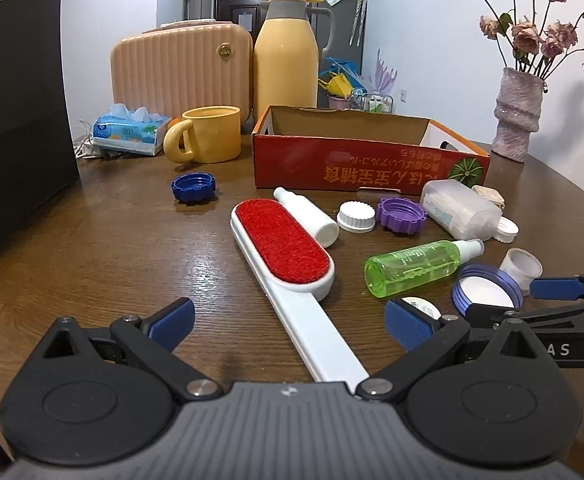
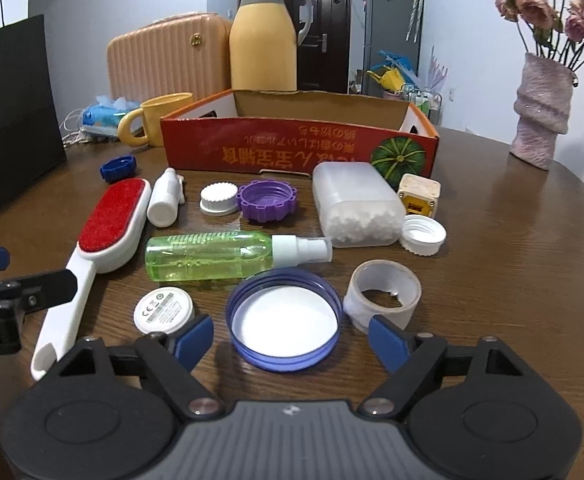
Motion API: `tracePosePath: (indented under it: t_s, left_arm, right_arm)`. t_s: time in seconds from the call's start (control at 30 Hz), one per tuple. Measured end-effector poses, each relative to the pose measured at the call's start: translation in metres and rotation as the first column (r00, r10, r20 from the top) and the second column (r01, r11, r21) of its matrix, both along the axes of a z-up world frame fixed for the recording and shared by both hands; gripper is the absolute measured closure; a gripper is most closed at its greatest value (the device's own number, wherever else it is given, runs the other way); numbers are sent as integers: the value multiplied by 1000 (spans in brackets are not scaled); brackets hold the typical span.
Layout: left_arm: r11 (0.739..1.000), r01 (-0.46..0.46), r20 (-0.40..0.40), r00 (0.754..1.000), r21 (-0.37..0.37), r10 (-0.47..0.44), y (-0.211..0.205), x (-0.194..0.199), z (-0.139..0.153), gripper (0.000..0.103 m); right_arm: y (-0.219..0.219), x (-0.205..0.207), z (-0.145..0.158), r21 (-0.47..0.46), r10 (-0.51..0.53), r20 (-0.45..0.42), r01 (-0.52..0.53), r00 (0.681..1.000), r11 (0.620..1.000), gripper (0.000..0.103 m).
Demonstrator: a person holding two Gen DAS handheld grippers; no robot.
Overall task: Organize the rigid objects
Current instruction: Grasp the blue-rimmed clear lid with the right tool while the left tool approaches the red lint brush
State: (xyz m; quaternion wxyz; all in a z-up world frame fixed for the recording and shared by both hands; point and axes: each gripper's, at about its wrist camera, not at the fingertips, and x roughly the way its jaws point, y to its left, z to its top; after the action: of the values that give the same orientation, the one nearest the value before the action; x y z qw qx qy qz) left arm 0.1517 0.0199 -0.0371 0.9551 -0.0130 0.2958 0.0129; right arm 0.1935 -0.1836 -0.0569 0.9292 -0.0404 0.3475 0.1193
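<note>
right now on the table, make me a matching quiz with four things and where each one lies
Things:
1. lint brush
2. spray bottle
3. big blue lid
4. cotton swab box

Places:
A. between the open right gripper's fingers
B. just in front of the red box
C. its handle between the open left gripper's fingers
D. on its side, just beyond the big blue lid

Pairs: 1-C, 2-D, 3-A, 4-B
</note>
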Motion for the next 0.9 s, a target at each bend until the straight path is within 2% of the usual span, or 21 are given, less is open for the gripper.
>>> tracePosePath:
  t_s: [0.1, 0.3, 0.47, 0.9]
  left_arm:
    - [1000, -5, -5, 1000, -3, 5, 2, 4, -2, 0]
    - [1000, -14, -12, 1000, -7, 14, 2, 8, -3, 0]
    - [1000, -20, -21, 1000, -5, 20, 2, 11, -3, 0]
    - [997, -78, -64, 995, 15, 79, 0, 31, -2, 0]
  right_arm:
    - [3, 6, -2, -7, 13, -6, -13, 1000, 1000, 21]
    - [5, 15, -5, 0, 35, -12, -35, 999, 999, 38]
    - [-2, 14, -3, 68, 57, -3, -57, 998, 996, 38]
    - [-19, 5, 15, 124, 32, 89, -43, 996, 991, 38]
